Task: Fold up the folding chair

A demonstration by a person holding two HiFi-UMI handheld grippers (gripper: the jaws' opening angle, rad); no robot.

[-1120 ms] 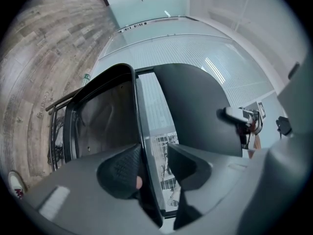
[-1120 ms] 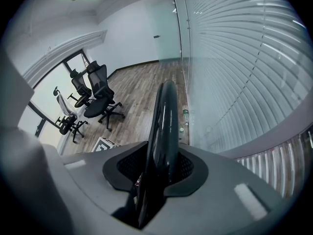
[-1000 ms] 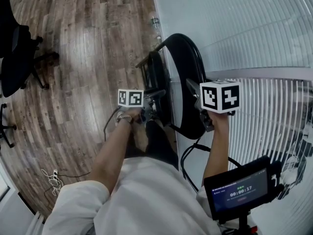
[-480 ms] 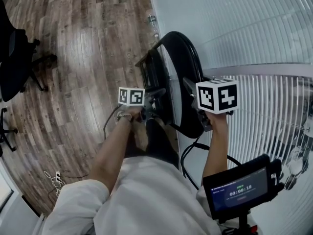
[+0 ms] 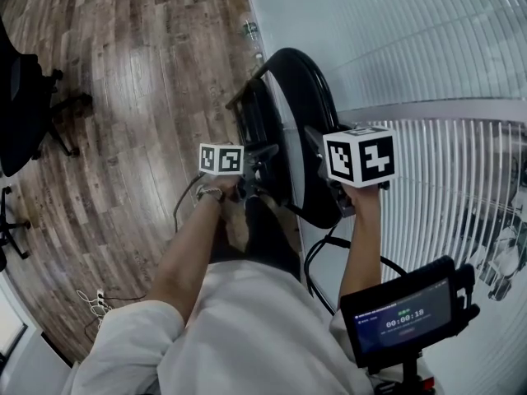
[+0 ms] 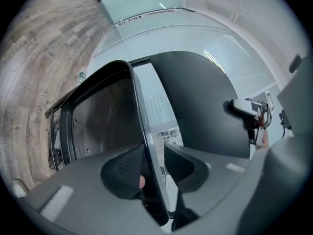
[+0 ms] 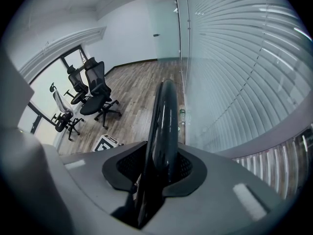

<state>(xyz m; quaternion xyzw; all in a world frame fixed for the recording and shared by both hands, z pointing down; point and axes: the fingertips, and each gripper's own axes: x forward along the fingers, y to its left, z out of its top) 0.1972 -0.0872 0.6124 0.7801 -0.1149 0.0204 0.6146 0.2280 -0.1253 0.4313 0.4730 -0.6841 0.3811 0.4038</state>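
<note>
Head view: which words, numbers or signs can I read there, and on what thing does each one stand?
"00:00:18" on the screen at lower right.
Small line above it on that screen: too blurred to read.
Left marker cube and right marker cube: black-and-white square patterns, no letters.

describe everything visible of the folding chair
The folding chair is glossy black: a rounded panel, a second panel, tube frame. Nearly folded, it stands upright on the wood floor by a glass wall. The right gripper, jaws opening, pinches the rounded rim; the left gripper, jaws closing, straddles the second panel's edge.
</note>
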